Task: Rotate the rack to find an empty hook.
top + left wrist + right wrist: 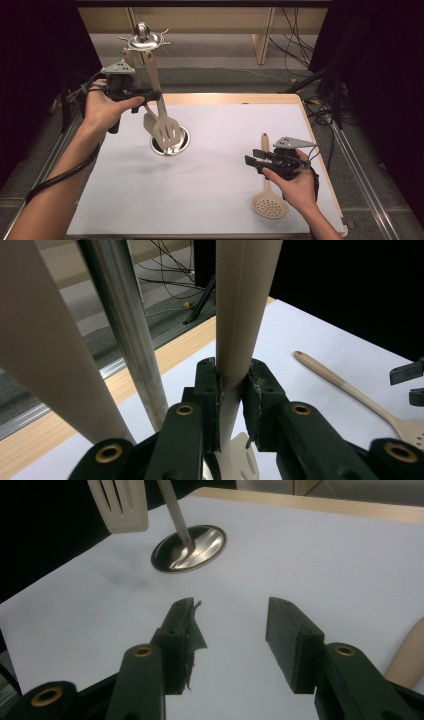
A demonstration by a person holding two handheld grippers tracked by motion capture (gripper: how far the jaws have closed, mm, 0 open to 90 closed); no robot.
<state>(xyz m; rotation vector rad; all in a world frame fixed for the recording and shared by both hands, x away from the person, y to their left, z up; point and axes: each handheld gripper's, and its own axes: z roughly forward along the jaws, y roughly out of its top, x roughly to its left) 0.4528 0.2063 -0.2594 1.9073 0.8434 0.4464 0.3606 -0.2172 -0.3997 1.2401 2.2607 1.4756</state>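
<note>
Left tongs (231, 405) clamping spatula handle (240, 315), table edge (165, 352) near

Overhead forward-down view; two close jaw-level views, all sharing the white table (215, 190).

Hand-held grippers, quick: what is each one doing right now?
Left hand-held gripper: closed on the handle of the slotted spatula, by the metal stand.
Right hand-held gripper: open, holding nothing.

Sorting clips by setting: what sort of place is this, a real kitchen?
Probably a lab or recording setup, not a kitchen: a white-topped table between dark curtains, loose cables on the floor, handheld grippers working an utensil stand.
</note>
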